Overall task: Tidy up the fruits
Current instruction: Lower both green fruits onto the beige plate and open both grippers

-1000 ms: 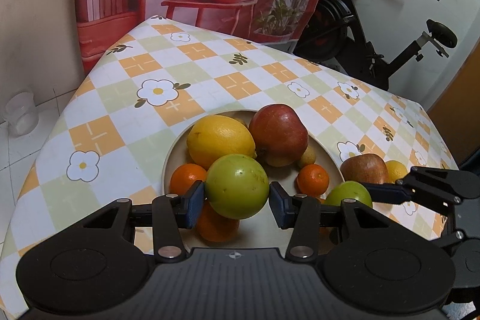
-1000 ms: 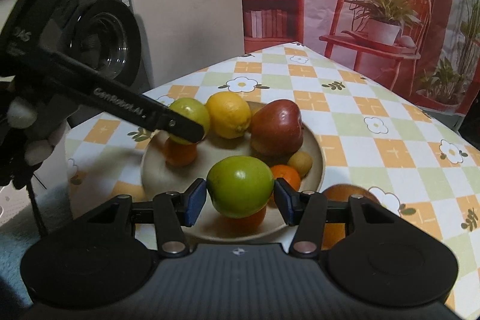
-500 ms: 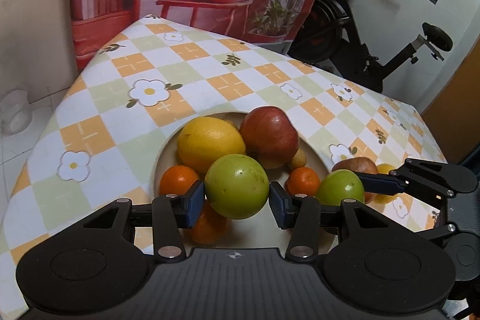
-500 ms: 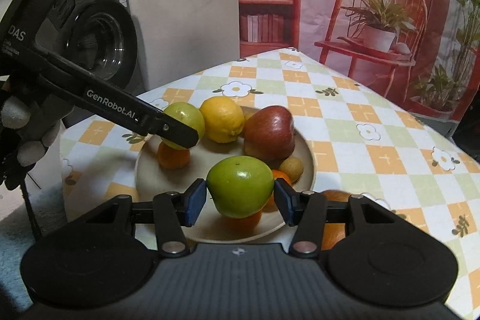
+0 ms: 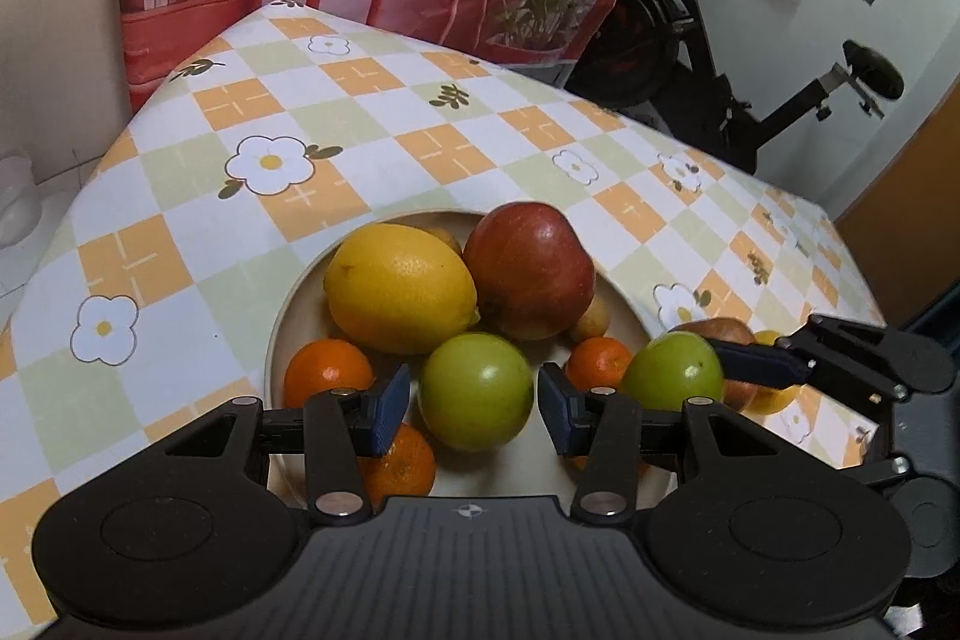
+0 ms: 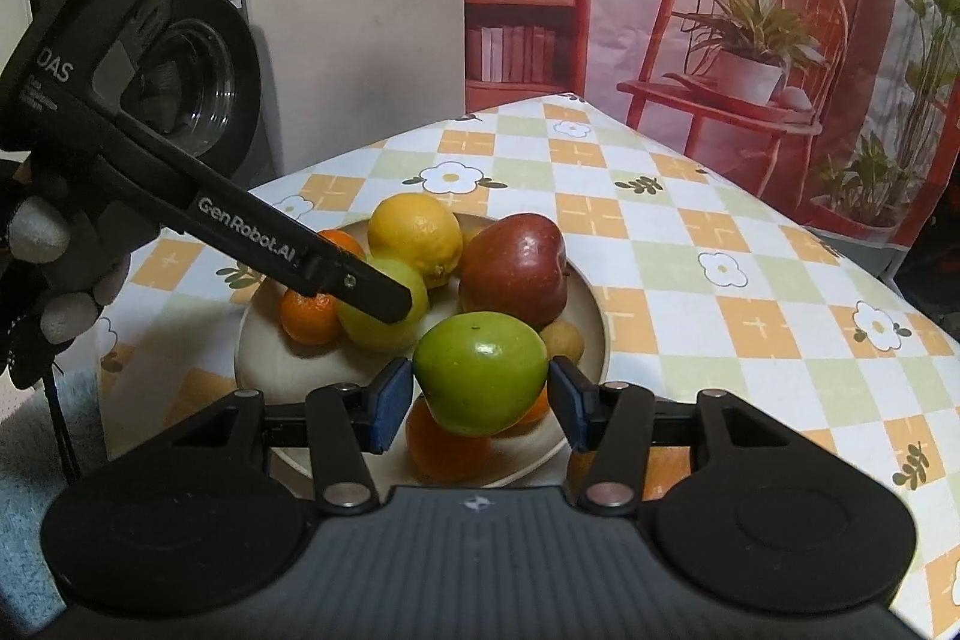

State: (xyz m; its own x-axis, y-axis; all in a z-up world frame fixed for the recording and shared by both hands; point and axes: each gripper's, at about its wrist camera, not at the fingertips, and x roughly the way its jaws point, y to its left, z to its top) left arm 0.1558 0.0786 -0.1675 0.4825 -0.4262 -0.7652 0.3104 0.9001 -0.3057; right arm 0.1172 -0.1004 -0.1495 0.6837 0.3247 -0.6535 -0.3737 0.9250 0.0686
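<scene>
The left gripper (image 5: 474, 409) has just let go. Half a second ago its pads pressed on the green fruit (image 5: 475, 391); now a thin gap shows on each side, so the jaws stand only a little wider than the fruit and hold nothing. The fruit sits in the plate (image 5: 277, 334), at about 6 o'clock in the left view, and leans on an orange (image 5: 399, 463) below it. The lemon (image 5: 401, 287) is at 11 o'clock and the red apple (image 5: 529, 268) at 1 o'clock. I judge that this fruit is now delivered, and the left gripper only needs to draw back without pushing it.

The right gripper (image 6: 480, 403) is closed on the green apple (image 6: 480, 370); both pads touch its sides. It holds the apple above the plate's near edge, at 6 o'clock in the right view, lower and closer to the other fruit than a second ago. Oranges lie just under it, so I think the apple will be set on top of them and may roll.

On the table (image 5: 420, 100), past the plate at 3 o'clock in the left view, at least one more reddish fruit (image 5: 723, 329) waits, partly hidden by the right gripper. So the task is not finished.
</scene>
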